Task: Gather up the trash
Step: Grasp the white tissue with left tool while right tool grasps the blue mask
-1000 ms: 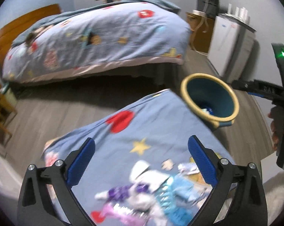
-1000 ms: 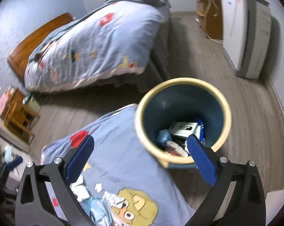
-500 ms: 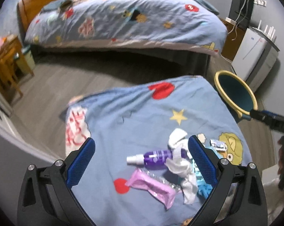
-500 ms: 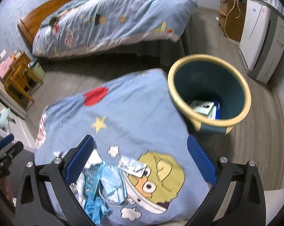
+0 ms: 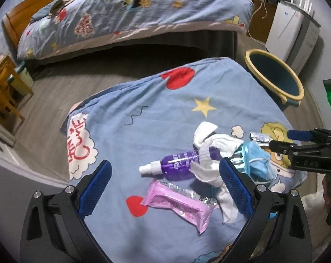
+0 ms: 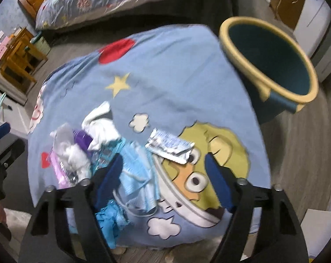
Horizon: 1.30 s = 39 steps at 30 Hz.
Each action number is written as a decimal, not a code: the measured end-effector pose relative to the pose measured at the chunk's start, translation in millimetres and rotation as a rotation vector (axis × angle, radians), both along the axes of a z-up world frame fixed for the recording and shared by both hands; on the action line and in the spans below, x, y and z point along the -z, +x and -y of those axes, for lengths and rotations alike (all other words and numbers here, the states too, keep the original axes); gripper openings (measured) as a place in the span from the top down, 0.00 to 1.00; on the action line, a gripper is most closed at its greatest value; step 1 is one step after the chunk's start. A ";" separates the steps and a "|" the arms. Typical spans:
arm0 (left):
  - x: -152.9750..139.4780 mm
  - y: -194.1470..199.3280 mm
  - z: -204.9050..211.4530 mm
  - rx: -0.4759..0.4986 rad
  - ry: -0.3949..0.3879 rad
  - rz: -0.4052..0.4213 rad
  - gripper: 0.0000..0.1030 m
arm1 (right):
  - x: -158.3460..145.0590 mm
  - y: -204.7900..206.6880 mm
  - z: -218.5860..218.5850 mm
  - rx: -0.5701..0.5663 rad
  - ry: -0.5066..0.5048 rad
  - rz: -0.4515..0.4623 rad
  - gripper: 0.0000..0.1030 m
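Trash lies on a blue cartoon-print cover (image 5: 143, 118): a purple spray bottle (image 5: 176, 164), a pink wrapper (image 5: 178, 203), white tissues (image 5: 213, 144), a blue face mask (image 5: 255, 160) and a silver wrapper (image 5: 259, 138). My left gripper (image 5: 165, 186) is open above the bottle and pink wrapper. My right gripper (image 6: 165, 175) is open and empty over the blue mask (image 6: 137, 168) and silver wrapper (image 6: 169, 146); it also shows in the left wrist view (image 5: 297, 144). A teal bin with a yellow rim (image 6: 268, 59) stands on the floor to the right, also in the left wrist view (image 5: 275, 79).
A large bed (image 5: 132, 15) with the same print stands behind. A wooden side table (image 5: 0, 87) is at the left. A white appliance (image 5: 290, 32) and a wooden cabinet (image 5: 259, 19) stand at the back right. Grey wood floor (image 5: 55, 87) lies between.
Both grippers have drawn back and tilted down over the trash pile. The right gripper left the bin and its jaws have narrowed somewhat. The bin now lies further right.
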State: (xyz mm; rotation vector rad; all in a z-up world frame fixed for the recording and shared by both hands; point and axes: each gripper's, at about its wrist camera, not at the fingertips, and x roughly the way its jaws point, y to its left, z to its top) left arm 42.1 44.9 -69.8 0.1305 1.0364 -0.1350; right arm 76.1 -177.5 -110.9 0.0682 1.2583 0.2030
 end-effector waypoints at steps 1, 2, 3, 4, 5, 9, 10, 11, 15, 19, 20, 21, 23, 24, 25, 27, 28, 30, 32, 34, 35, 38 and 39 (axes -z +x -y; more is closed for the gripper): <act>0.9 0.1 0.8 0.004 0.000 -0.002 0.05 | 1.7 -0.1 -1.9 -0.011 0.007 -0.006 0.38; 1.5 0.2 1.3 0.006 0.000 -0.006 0.06 | 3.9 -0.2 -3.5 -0.020 0.017 -0.015 0.42; 2.9 0.9 1.6 0.007 -0.001 -0.012 0.06 | 7.1 0.0 -6.0 -0.033 0.038 -0.031 0.48; 4.1 1.7 1.6 0.005 -0.001 -0.016 0.06 | 9.5 -0.1 -7.9 -0.042 0.053 -0.046 0.51; 4.8 2.0 2.2 0.003 -0.002 -0.022 0.07 | 12.3 0.1 -9.9 -0.054 0.061 -0.061 0.56; 8.0 3.4 4.1 0.002 -0.012 -0.037 0.08 | 23.5 1.2 -17.5 -0.092 0.071 -0.108 0.80; 9.3 3.8 4.6 0.003 -0.014 -0.041 0.09 | 24.3 1.8 -17.8 -0.094 0.079 -0.114 0.89; 10.8 3.7 6.3 0.007 -0.020 -0.047 0.10 | 23.2 2.0 -18.7 -0.104 0.088 -0.115 0.97; 26.6 4.5 21.5 0.049 -0.039 -0.108 0.36 | 8.2 1.7 -23.9 -0.138 0.120 -0.071 0.98; 40.1 6.2 35.9 0.078 -0.055 -0.154 0.52 | -3.8 2.7 -25.0 -0.150 0.140 -0.035 0.98; 42.1 7.0 37.6 0.080 -0.060 -0.159 0.53 | -5.7 3.2 -22.7 -0.151 0.143 -0.032 0.98; 45.1 7.7 38.9 0.080 -0.063 -0.171 0.53 | -6.7 3.5 -22.1 -0.153 0.139 -0.028 0.98; 52.0 9.5 39.9 0.076 -0.051 -0.197 0.53 | -6.8 4.1 -20.0 -0.153 0.134 -0.026 0.98; 56.2 10.1 40.3 0.071 -0.043 -0.214 0.53 | -7.4 4.7 -18.3 -0.149 0.127 -0.022 0.98; 60.4 10.5 40.1 0.066 -0.040 -0.231 0.53 | -8.2 5.0 -16.9 -0.147 0.125 -0.018 0.98; 66.8 11.1 40.8 0.066 -0.033 -0.255 0.53 | -11.1 6.6 -15.9 -0.138 0.134 -0.007 0.98; 69.5 10.8 41.4 0.069 -0.025 -0.263 0.53 | -13.8 7.0 -15.4 -0.136 0.144 0.000 0.98; 74.3 9.1 44.2 0.087 -0.001 -0.273 0.53 | -17.8 7.1 -16.1 -0.137 0.155 0.013 0.98; 76.8 8.5 46.9 0.099 0.012 -0.277 0.53 | -19.8 7.8 -17.8 -0.140 0.154 0.021 0.98; 78.6 8.1 47.9 0.108 0.022 -0.284 0.53 | -21.0 7.2 -18.2 -0.144 0.150 0.028 0.98; 79.4 7.7 48.1 0.110 0.025 -0.288 0.53 | -20.9 7.8 -18.7 -0.144 0.148 0.029 0.98; 80.4 6.7 51.5 0.134 0.026 -0.296 0.69 | -21.2 9.0 -16.7 -0.136 0.142 0.031 0.98; 78.2 5.2 53.3 0.147 0.032 -0.289 0.75 | -21.5 9.8 -16.6 -0.132 0.140 0.034 0.98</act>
